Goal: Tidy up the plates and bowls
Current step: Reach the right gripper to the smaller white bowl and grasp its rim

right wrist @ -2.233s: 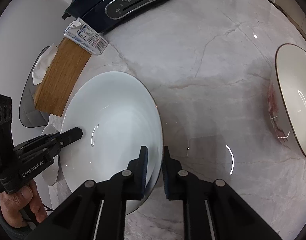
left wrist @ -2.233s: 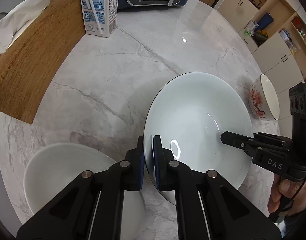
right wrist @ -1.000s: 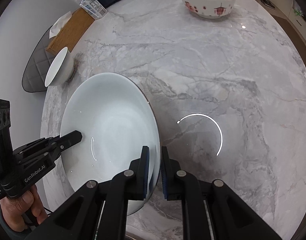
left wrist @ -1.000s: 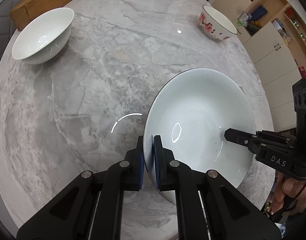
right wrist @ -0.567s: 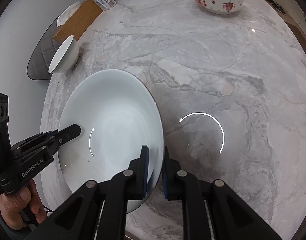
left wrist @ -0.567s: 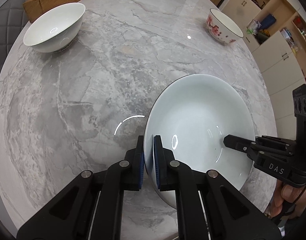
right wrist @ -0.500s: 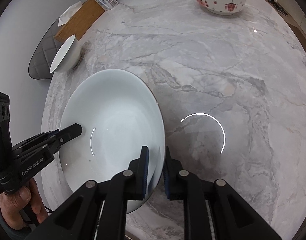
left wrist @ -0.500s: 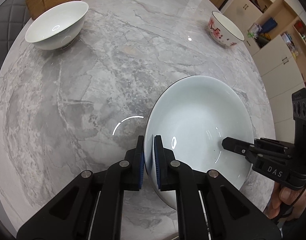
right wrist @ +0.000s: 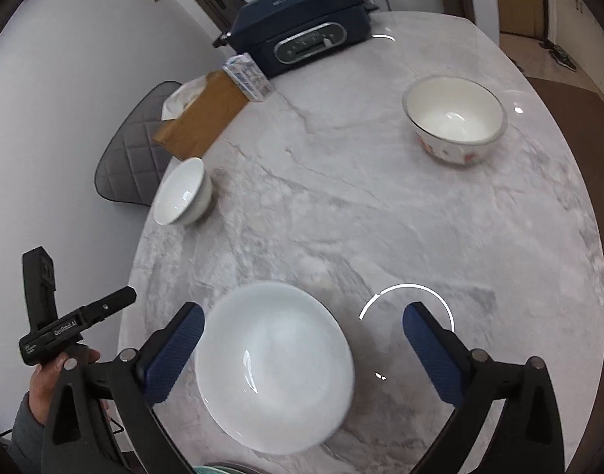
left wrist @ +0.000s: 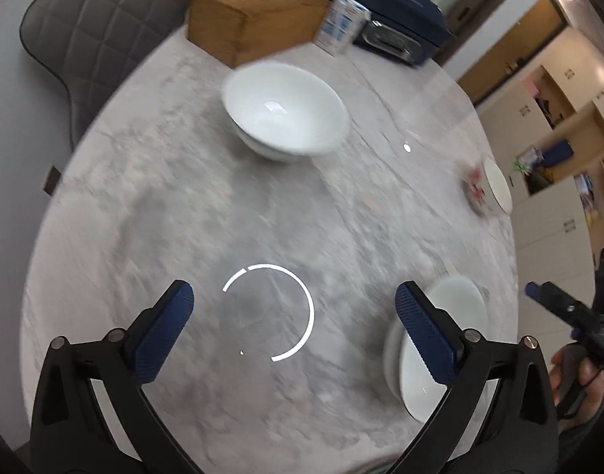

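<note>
White plate [right wrist: 274, 367] and white bowl [left wrist: 285, 114] on grey-veined marble table [right wrist: 381, 217]; another bowl [right wrist: 454, 120] (red floral outside); blue-padded black grippers.

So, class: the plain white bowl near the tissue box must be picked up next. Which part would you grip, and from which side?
Grip the rim of the white bowl, one finger inside and one outside. It sits upright, mouth open upward, and its wall is too wide to span. Probably come from above on the near side with the open left gripper, since the tissue box crowds the far side.
</note>
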`<state>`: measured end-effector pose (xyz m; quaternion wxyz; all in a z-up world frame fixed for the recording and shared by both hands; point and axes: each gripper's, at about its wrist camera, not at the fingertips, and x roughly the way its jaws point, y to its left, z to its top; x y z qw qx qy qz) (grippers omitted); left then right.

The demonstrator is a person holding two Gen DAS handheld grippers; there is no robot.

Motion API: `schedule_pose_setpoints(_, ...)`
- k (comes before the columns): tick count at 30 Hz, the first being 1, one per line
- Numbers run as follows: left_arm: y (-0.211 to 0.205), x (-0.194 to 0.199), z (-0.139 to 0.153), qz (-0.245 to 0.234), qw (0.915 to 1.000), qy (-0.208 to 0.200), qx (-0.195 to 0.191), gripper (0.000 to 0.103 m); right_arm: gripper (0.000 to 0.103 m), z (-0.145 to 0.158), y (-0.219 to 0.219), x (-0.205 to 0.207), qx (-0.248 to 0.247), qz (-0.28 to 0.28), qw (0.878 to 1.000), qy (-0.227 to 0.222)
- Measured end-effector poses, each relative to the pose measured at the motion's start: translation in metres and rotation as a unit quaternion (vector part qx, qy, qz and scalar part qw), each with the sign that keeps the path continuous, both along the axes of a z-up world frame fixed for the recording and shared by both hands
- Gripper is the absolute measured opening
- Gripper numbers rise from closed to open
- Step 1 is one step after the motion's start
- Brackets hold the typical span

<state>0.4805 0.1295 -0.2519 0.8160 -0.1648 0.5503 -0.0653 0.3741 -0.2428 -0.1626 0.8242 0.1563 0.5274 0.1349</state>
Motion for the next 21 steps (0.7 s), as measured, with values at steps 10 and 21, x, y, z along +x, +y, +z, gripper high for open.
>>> schedule_pose_setpoints(10, 0.056, 0.093, 0.001, 0.052, 0.9976, -0.036, 0.027, 0.103, 0.100, -0.017, 0.125, 0.146, 0.015, 0.093, 0.995, 0.015)
schedule_pose_setpoints(21, 0.052, 0.141, -0.049, 0.035, 0.9987, 0.012, 0.036, 0.102, 0.083, -0.073, 0.178, 0.205, -0.022, 0.120, 0.991, 0.061)
